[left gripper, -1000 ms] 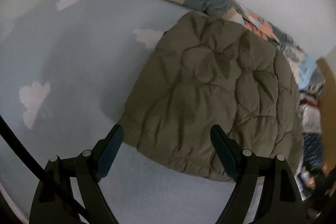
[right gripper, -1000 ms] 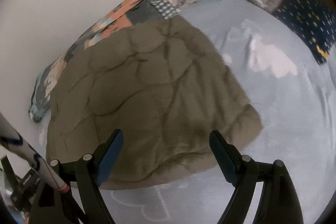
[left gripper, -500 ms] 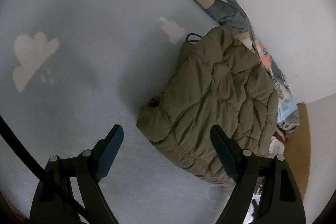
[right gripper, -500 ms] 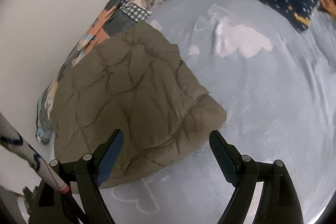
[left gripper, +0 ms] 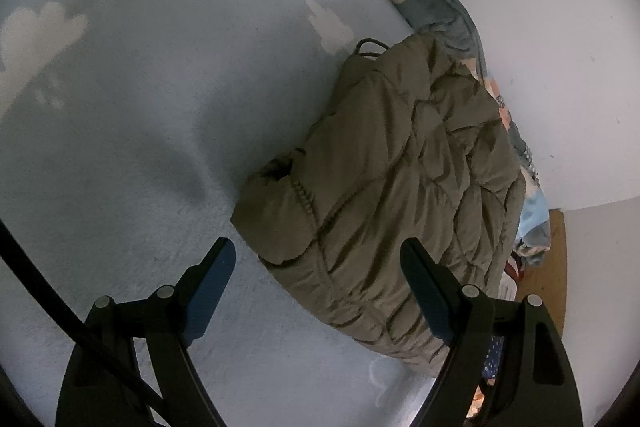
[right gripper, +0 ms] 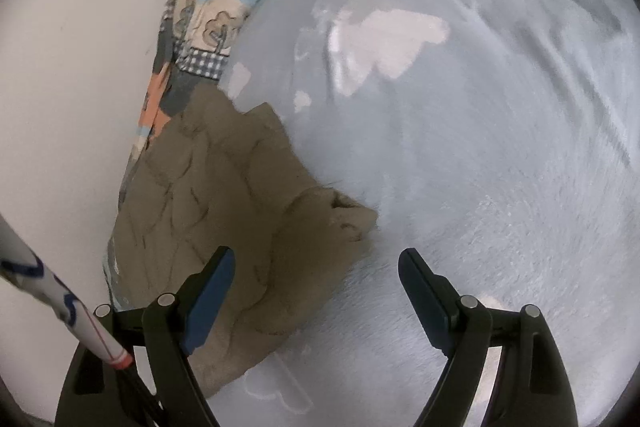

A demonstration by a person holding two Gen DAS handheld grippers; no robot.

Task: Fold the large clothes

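One jacket (left gripper: 400,187) (right gripper: 224,211), folded, on the bed (left gripper: 160,107), its long axis along the wall (left gripper: 560,47) beside one quilt (right gripper: 208,7). My left gripper (left gripper: 316,287) and right gripper (right gripper: 316,291): jaws spread wide, holding nothing, above the jacket's near edge.

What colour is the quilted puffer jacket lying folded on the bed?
Olive-khaki quilted puffer jacket, plain with stitched seams; clearest in the left wrist view.

Olive-brown quilted jacket (left gripper: 404,187); pale blue blanket (right gripper: 480,167) with white clouds; patchwork quilt (right gripper: 208,19) in blue, cream, orange, grey.
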